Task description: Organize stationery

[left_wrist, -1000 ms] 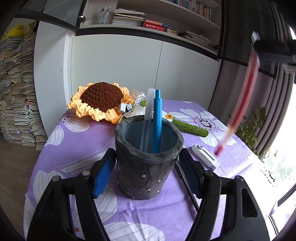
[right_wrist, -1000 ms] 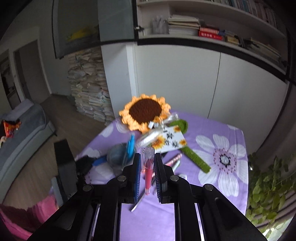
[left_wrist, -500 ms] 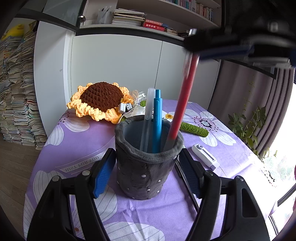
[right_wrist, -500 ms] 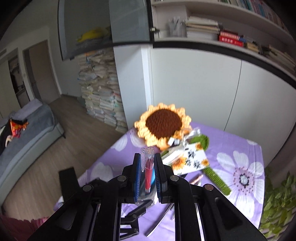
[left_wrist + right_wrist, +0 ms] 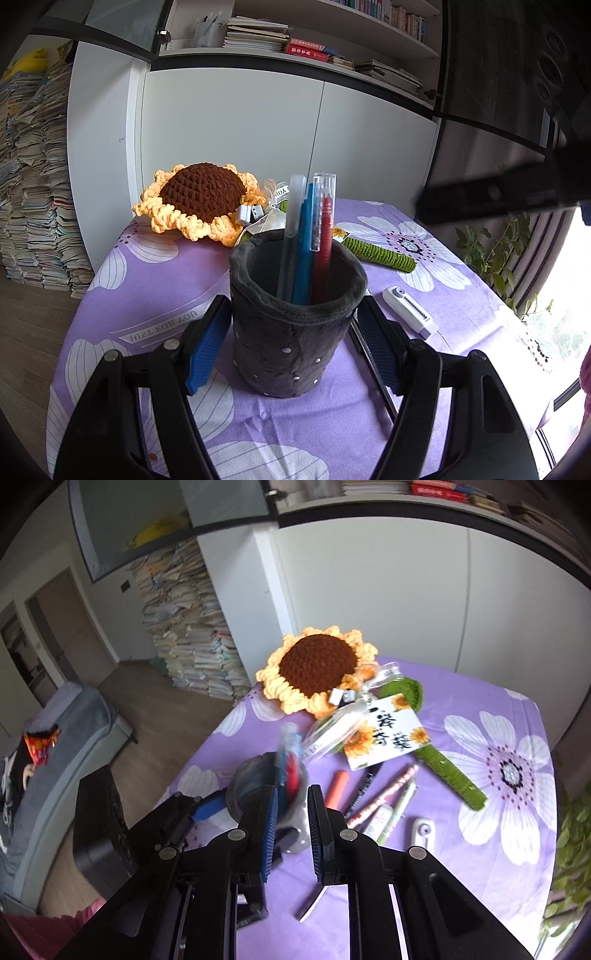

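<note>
A dark grey plush pen holder [image 5: 295,325] stands on the purple flowered tablecloth, between the blue pads of my left gripper [image 5: 295,332], which is shut on it. Inside stand a clear pen, a blue pen [image 5: 303,251] and a red pen [image 5: 325,236]. My right gripper [image 5: 291,823] is open and empty, above the holder [image 5: 258,786]; the red pen [image 5: 293,771] stands free below it. Several loose pens [image 5: 384,794] and an orange marker [image 5: 338,782] lie on the cloth right of the holder.
A crocheted sunflower [image 5: 201,201] with a green stem [image 5: 447,771] and a card [image 5: 384,734] lies at the back. A white correction tape [image 5: 410,306] lies to the right. A black pen [image 5: 373,365] lies beside the holder. Cabinets and book stacks stand behind.
The right gripper brought the red pen over the holder, lowered it in, opened and let go. The pen now stands in the holder. The left gripper has not moved.
</note>
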A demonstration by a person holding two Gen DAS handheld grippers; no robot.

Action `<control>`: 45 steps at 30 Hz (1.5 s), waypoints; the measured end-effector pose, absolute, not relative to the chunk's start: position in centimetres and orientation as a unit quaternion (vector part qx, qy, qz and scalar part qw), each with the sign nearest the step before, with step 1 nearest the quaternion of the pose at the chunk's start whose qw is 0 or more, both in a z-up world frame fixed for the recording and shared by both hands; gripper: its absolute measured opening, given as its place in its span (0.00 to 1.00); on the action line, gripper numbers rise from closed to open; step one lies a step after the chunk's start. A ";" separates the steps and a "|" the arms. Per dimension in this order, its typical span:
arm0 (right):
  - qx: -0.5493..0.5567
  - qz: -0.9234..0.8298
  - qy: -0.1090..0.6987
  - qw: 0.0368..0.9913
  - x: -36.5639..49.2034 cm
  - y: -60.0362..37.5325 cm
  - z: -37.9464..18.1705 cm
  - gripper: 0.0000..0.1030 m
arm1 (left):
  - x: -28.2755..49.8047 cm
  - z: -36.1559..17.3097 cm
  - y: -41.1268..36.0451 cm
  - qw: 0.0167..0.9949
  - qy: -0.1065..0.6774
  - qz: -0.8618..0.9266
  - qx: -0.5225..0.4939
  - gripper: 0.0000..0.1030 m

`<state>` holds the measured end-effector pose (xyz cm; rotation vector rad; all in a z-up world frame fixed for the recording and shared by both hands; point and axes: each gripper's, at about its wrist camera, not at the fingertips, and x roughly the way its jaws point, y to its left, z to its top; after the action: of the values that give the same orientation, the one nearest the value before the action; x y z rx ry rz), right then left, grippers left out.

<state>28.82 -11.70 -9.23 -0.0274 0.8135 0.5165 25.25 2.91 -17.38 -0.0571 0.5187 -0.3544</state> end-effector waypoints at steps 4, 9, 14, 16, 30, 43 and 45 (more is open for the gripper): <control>-0.021 0.202 0.420 0.885 28.1 -13.8 -11.5 0.15 | 25.3 -17.4 2.9 0.951 0.255 -0.174 -0.028 0.69; -0.003 0.197 0.497 0.845 28.5 -13.7 -16.8 0.15 | 25.3 -17.4 2.9 0.951 0.255 -0.174 -0.028 0.69; -0.010 0.200 0.518 0.831 28.6 -11.9 -19.5 0.15 | 25.3 -17.4 3.0 0.950 0.256 -0.175 -0.031 0.69; -0.024 0.186 0.518 0.834 28.8 -11.5 -20.1 0.15 | 25.3 -17.4 3.0 0.950 0.256 -0.175 -0.031 0.69; -0.069 0.188 0.528 0.825 26.7 -14.5 -20.5 0.04 | 25.3 -17.4 3.0 0.950 0.256 -0.175 -0.031 0.69; -0.071 0.186 0.516 0.833 25.2 -16.3 -20.0 0.13 | 25.3 -17.4 3.0 0.950 0.257 -0.175 -0.032 0.69; -0.087 0.190 0.516 0.831 25.7 -15.1 -20.6 0.22 | 25.3 -17.4 3.0 0.950 0.257 -0.175 -0.032 0.69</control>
<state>25.73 -15.10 -20.59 -0.1838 1.0940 0.4031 25.25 3.01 -17.41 -0.0652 0.5223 -0.3554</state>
